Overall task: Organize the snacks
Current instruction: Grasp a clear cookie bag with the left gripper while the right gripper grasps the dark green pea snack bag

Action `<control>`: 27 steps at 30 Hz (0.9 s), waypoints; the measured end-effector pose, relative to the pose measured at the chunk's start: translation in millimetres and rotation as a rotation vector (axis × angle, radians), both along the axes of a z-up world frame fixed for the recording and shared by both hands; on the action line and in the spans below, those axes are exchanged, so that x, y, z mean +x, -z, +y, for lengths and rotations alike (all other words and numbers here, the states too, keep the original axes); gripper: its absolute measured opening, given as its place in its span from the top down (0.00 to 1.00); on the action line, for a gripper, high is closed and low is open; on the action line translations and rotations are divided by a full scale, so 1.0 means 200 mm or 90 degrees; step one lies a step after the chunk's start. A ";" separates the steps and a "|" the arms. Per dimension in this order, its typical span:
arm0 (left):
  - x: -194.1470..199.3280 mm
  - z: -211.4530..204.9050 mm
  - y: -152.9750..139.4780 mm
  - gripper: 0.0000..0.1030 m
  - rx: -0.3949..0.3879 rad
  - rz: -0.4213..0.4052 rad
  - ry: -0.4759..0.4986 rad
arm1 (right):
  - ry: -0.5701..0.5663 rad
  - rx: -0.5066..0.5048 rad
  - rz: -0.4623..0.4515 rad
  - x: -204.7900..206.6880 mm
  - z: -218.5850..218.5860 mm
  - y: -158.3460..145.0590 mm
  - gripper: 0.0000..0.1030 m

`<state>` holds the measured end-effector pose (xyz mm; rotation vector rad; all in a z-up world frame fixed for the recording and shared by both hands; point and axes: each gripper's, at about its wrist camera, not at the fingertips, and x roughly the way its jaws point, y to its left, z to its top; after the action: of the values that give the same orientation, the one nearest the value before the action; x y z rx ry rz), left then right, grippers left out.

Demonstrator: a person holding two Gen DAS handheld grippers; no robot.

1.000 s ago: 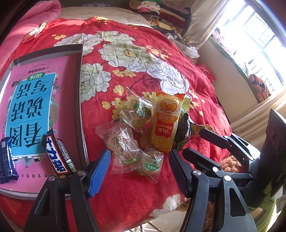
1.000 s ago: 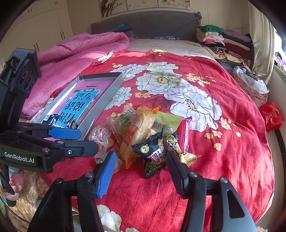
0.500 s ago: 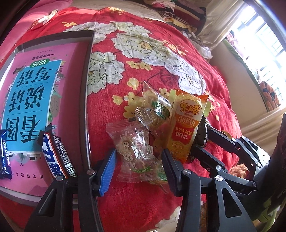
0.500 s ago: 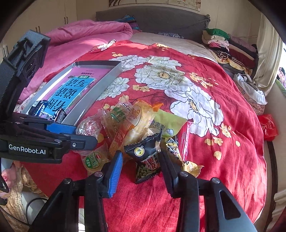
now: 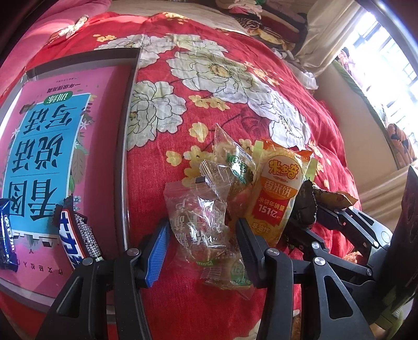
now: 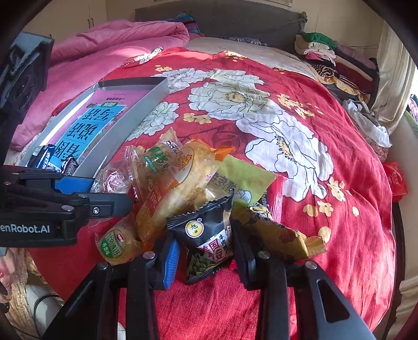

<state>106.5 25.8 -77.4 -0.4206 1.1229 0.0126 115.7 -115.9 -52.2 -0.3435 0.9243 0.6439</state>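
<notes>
Snacks sit in a loose pile on the red bed cover (image 6: pixel 326 222), right of the grey tray (image 5: pixel 122 157). Left gripper (image 5: pixel 201 251) is narrowed round a clear crinkly packet (image 5: pixel 198 217), pads prob. touching but can't tell; right gripper (image 6: pixel 206 259), jaws just closing, straddles the black packet (image 6: pixel 206 235), contact likewise unclear. Both are light, soft, slippery film w/ crushable contents, so pinch mid-body, gently.

My left camera looks steeply down along my left claw (image 5: pixel 201 235), close over the snack pile (image 5: pixel 235 198), with the tray (image 5: pixel 122 167) at its left. My right camera looks down from the pile's (image 6: pixel 188 188) other side, toward the headboard (image 6: pixel 219 23). Both share the pile, tray (image 6: pixel 146 99) and red quilt (image 5: pixel 235 86).
</notes>
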 end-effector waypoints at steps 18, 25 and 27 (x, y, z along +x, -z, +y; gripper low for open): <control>-0.02 0.06 -0.01 0.62 -0.024 -0.024 -0.004 | 0.012 0.215 0.015 -0.02 -0.16 -0.19 0.67; -0.10 0.06 -0.08 0.62 -0.035 -0.045 0.007 | -0.001 0.227 0.005 -0.04 -0.14 -0.21 0.67; -0.12 0.07 -0.12 0.62 -0.026 -0.061 0.010 | -0.003 0.230 0.002 -0.05 -0.12 -0.21 0.67</control>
<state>82.5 39.7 -53.7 -0.4442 1.0332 -0.0430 106.4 -140.7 -9.2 -0.0223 0.7917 0.7993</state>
